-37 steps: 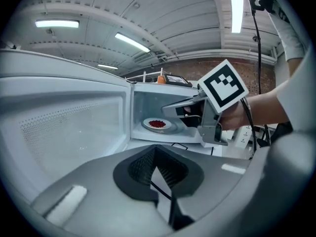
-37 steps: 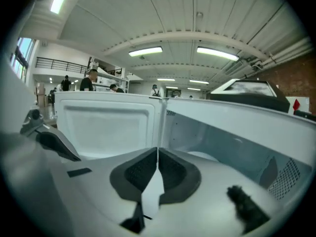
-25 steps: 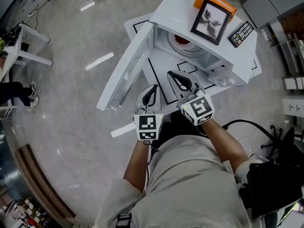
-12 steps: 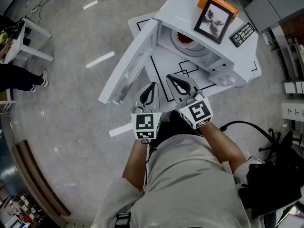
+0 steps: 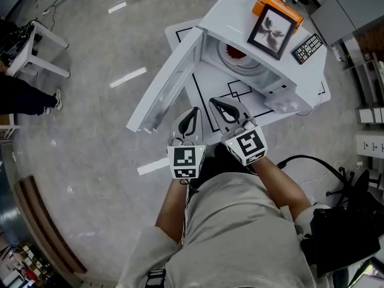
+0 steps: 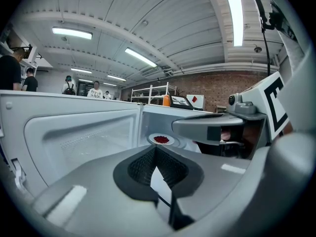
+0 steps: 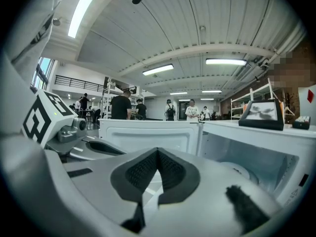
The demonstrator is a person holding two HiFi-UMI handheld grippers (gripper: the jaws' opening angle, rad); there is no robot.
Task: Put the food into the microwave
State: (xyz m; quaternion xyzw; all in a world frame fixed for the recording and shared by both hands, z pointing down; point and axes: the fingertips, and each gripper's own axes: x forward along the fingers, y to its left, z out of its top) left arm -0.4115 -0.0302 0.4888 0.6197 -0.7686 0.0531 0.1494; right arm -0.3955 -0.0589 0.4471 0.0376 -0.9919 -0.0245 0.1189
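White table [image 5: 204,92] under microwave [image 5: 235,11], grey floor [image 5: 90,131]

A pale grey short-sleeved shirt [image 5: 240,233], and beyond it the grey left gripper [image 5: 194,110] and right gripper [image 5: 213,101] each bear 1 black-and-white marker cube [image 5: 185,161].

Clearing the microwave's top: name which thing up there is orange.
The orange box, partly hidden behind the black-framed picture. The remote beside them is dark.
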